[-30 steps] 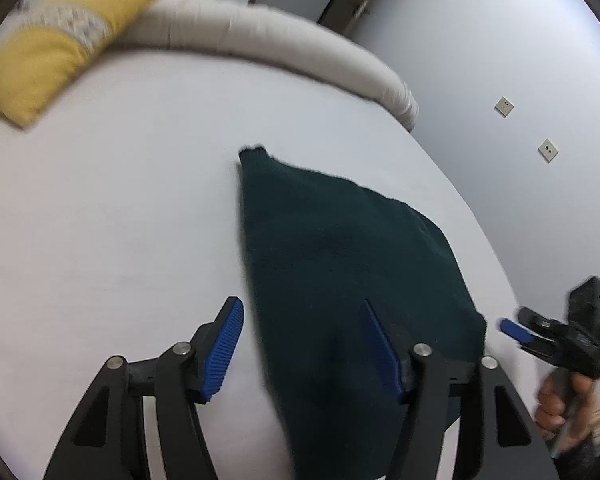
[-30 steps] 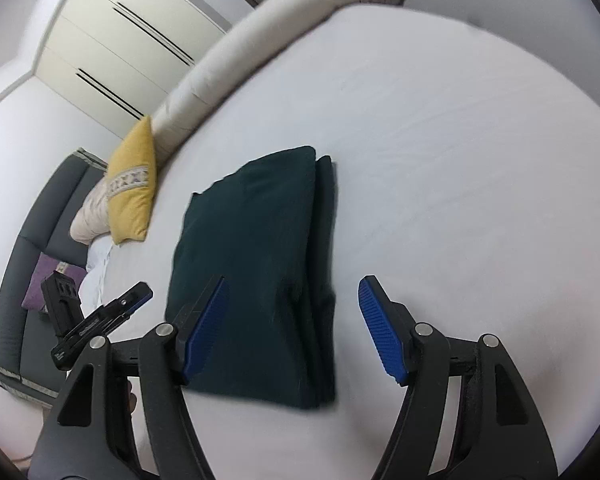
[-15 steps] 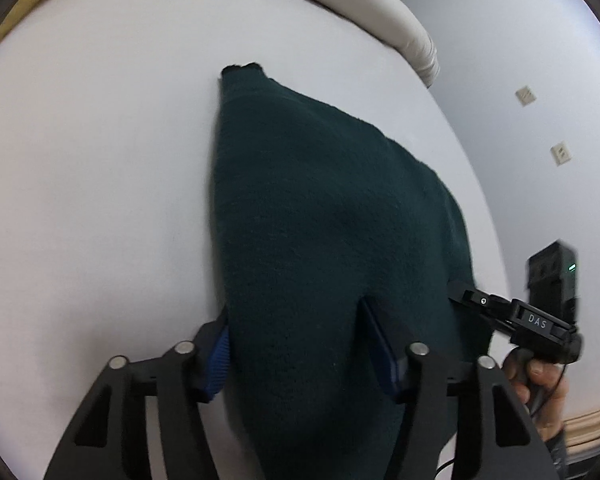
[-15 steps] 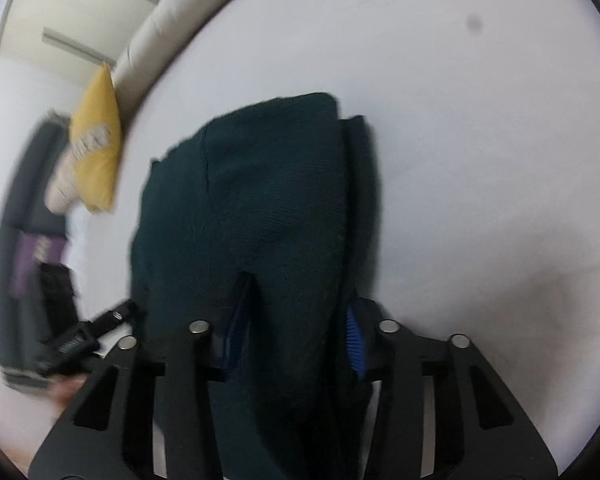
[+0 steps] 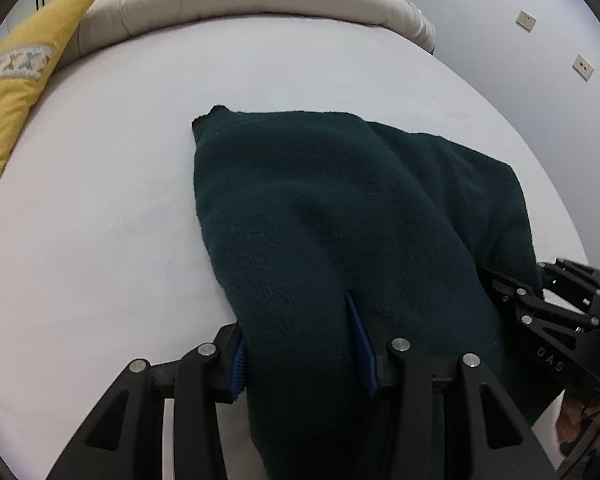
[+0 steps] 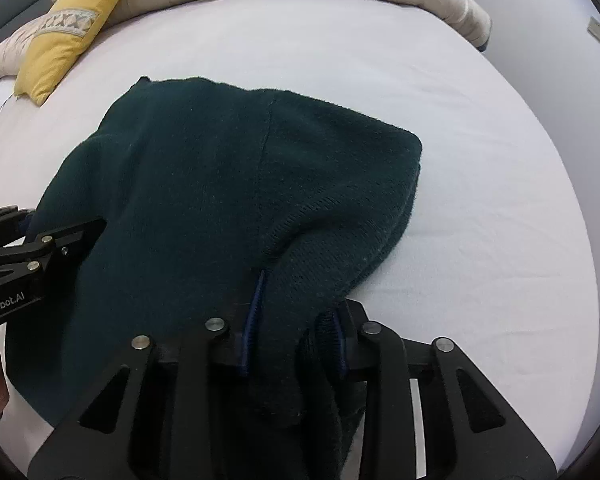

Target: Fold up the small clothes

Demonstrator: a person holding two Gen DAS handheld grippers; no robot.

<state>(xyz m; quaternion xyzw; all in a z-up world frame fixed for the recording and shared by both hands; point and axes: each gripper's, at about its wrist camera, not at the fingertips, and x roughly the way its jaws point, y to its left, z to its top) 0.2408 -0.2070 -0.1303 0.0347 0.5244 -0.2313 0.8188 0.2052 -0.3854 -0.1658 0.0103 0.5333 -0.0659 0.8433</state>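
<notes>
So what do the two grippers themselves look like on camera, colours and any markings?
Both are matte black linkage frames with silver pivot pins and ribbed blue finger pads. The left gripper, seen side-on from the right wrist, carries white lettering ending in "Robot.AI". The right gripper, seen from the left wrist, is marked "DAS". A bare hand shows below it; no sleeves or cables are visible.

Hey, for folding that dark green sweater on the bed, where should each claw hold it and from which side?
Grip the dark green sweater along its near edge, one corner per claw, coming from the near side. That edge is bunched thick enough to pinch, while the far part lies on the bed. The left claw and right claw hold it this way.
</notes>
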